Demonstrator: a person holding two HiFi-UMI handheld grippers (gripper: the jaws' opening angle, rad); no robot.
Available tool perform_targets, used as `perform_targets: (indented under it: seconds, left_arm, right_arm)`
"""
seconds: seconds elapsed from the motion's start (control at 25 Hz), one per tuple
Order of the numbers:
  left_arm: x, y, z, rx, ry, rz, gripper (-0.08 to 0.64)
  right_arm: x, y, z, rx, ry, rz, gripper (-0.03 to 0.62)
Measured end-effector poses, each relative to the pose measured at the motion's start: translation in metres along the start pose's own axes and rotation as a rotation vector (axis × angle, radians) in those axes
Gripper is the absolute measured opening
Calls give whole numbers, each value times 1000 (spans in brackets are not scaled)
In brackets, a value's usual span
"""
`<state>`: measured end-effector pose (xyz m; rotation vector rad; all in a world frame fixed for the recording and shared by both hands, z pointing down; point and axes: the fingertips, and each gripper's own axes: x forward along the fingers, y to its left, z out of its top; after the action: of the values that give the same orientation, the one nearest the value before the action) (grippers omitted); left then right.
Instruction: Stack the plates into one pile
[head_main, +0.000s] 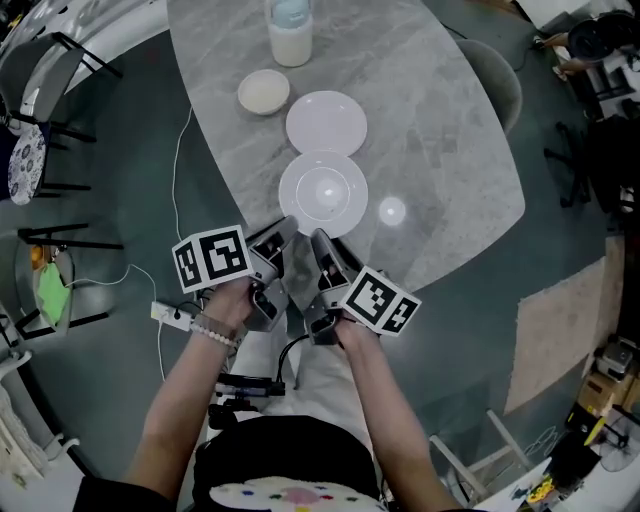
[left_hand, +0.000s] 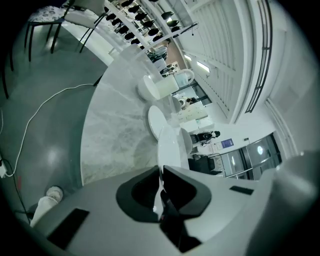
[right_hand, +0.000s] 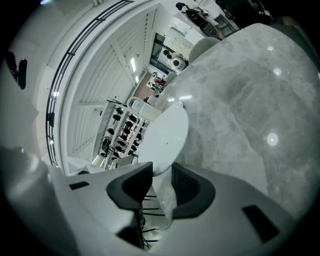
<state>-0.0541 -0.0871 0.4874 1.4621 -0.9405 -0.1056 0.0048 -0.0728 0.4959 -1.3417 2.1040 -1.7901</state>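
Head view: grey marble table (head_main: 440, 150), and on it, in a row leading away from the person, near plate (head_main: 323, 193), second plate (head_main: 326, 122) just beyond it and apart, small cream dish (head_main: 263, 91), milky jar (head_main: 290, 30) farthest off. Left gripper (head_main: 285, 230) and right gripper (head_main: 320, 242) side by side at the near plate's closest rim, marker cubes facing up, a hand behind each; grip not legible from this height. White cable (head_main: 180, 150) and power strip (head_main: 172, 316) on the grey floor to the left, the strip visible from nowhere else. Left gripper view: fingers all but together, clamped on the near plate's thin rim, the plate seen edge-on; second plate, dish and jar lined up behind it, cable trailing over the floor at left. Right gripper view: fingers set wider yet pressed on the same plate's rim, one on the upper face, one beneath; broad white top of the plate filling the middle, second plate hidden behind it, bare marble off to the right.
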Motion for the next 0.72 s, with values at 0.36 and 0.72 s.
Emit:
perform_targets:
  seconds: [0.36, 0.72]
  left_arm:
    - [25, -6, 39, 1, -68, -22, 28]
    - [61, -7, 93, -23, -146, -31, 29]
  right_arm:
    - [34, 5, 37, -25, 34, 16, 121]
    - [84, 6, 84, -55, 67, 34, 120]
